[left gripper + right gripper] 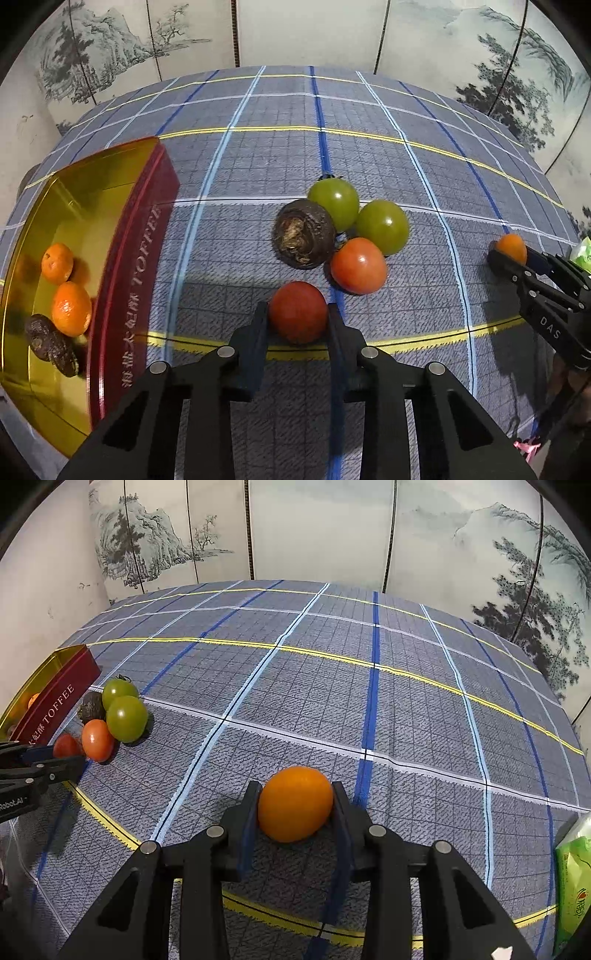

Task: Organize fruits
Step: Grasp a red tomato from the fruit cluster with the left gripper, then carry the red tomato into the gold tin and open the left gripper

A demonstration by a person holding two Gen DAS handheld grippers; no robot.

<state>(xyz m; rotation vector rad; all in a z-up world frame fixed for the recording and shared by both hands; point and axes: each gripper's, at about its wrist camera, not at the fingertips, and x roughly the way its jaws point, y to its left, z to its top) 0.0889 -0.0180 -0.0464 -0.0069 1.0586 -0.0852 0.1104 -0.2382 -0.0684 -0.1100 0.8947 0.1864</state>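
The left claw [298, 321] reaches forward low over the surface, its two fingers closed on a red tomato [298, 312] pinched between the pads. In the right wrist view its black linkage enters from the 9 o'clock edge. The right claw [295, 805] likewise points forward, fingers clamped on either side of an orange fruit [295, 803]. From the left wrist view it sits at 3 o'clock, angled inward, well apart from the left claw.

1. Red tin [136, 280]: side wall reads "TOFFEE", Chinese characters before it, too small for me to read.
2. My right gripper [511, 254]: "DAS" on its arm.
3. My left gripper [70, 755]: "Robot.AI" on its body.
4. Green packet [572, 878]: logo unreadable.
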